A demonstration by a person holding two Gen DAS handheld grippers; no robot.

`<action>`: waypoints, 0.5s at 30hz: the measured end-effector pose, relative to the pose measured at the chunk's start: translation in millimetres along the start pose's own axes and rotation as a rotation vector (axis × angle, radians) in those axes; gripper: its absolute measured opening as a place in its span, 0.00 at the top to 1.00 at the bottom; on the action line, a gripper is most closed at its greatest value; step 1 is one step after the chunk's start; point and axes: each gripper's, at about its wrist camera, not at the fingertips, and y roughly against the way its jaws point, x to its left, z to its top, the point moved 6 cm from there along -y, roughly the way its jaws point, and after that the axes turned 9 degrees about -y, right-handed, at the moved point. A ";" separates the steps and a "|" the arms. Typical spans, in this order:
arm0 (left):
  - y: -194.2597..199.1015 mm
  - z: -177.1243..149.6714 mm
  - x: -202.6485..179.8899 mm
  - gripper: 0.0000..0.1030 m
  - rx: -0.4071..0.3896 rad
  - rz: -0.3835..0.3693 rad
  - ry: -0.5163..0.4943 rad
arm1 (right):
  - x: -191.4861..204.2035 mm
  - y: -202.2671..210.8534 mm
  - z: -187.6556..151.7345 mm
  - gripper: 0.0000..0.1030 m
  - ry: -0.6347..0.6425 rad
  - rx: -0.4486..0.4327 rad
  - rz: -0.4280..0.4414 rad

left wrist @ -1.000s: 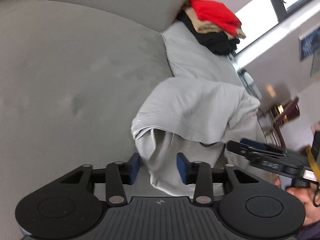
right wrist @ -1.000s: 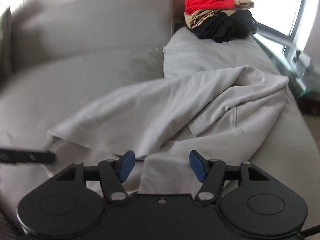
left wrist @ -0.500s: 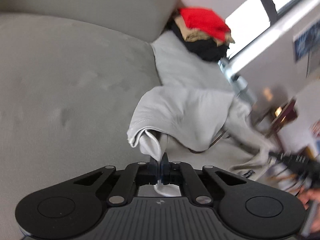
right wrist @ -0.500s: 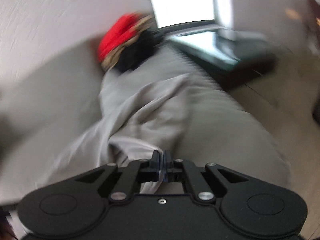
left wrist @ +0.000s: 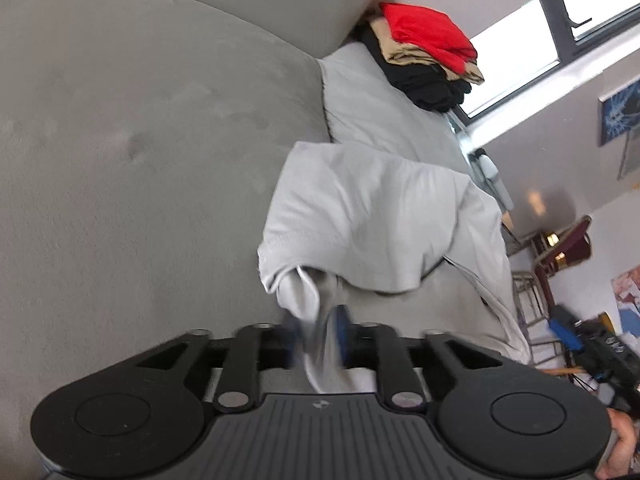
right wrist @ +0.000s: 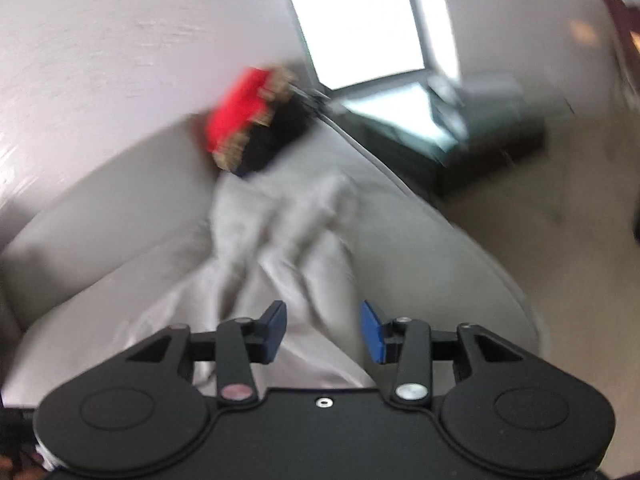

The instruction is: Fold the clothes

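Grey garment (left wrist: 372, 216) lies crumpled, unfolded; my left gripper (left wrist: 318, 330) pinches its edge, right gripper (right wrist: 322, 330) spread empty.

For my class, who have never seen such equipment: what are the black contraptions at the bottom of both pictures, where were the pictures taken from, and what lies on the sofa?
Each black contraption is a hand-held gripper with two blue-tipped fingers; a person carries one in each hand. A camera on each gripper looks forward along its fingers, so one picture comes from the left gripper and one from the right gripper. On the grey sofa lies a crumpled light grey garment. At the far end sits a stack of folded clothes, red on top. The left fingers have cloth between them, slightly parted and blurred; the right fingers are open, holding nothing.
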 end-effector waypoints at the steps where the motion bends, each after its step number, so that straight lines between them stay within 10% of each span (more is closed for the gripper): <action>1: -1.4 1.3 -1.2 0.69 0.000 0.011 -0.005 | 11.7 -5.5 2.1 0.53 0.049 -0.003 0.013; 8: -3.0 -5.1 -2.1 0.69 0.011 0.033 -0.041 | 52.0 -70.3 -30.2 0.61 0.501 0.174 -0.154; 10: -3.3 -6.2 -1.8 0.69 0.011 0.038 -0.049 | 52.4 -77.4 -41.9 0.77 0.611 0.182 -0.219; 11: -3.8 -6.1 -2.9 0.71 0.011 0.040 -0.057 | 51.2 -79.3 -43.5 0.94 0.631 0.174 -0.241; 15: -7.9 -6.2 -8.6 0.93 0.025 0.053 -0.104 | 37.5 -66.7 -28.5 0.98 0.491 0.093 -0.234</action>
